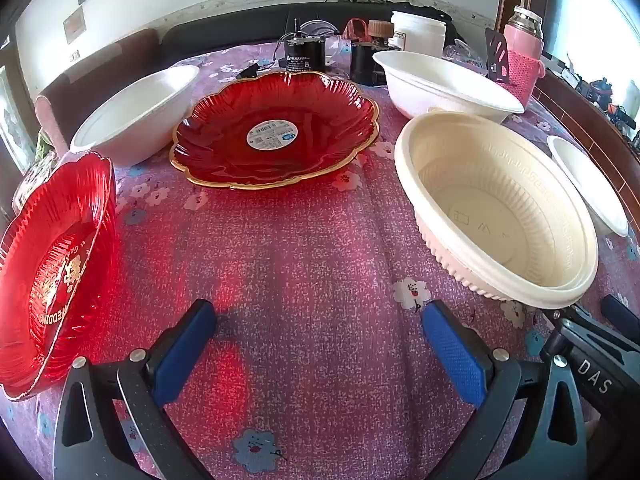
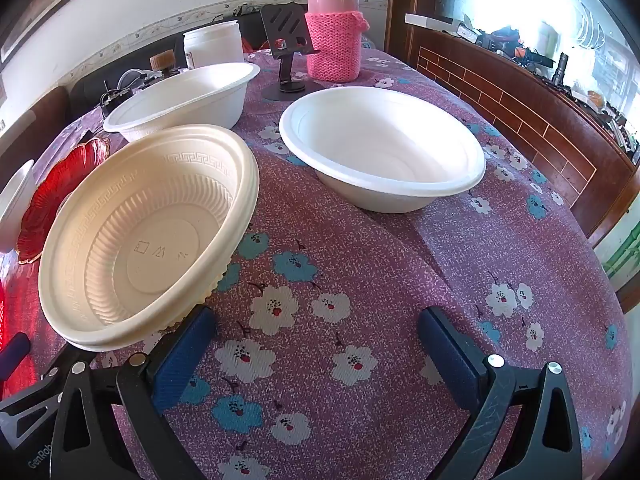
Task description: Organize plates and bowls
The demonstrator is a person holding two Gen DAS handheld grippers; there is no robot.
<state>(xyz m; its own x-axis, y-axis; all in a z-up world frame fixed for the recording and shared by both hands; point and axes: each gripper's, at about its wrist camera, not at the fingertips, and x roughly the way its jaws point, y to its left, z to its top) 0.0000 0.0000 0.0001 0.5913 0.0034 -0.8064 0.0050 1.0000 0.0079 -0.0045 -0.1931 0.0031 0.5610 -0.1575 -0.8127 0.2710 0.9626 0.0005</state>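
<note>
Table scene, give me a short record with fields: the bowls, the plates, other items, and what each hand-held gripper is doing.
cream bowl: ribbed cream bowl, near the front, between the two grippers
white bowls: one right of the cream bowl, one behind it, one far left
red plates: one centre with a sticker, one at the left edge
other items: pink flask, white jar, phone stand
surface: floral tablecloth
left hand-held gripper: open, empty
right hand-held gripper: open, empty
</note>
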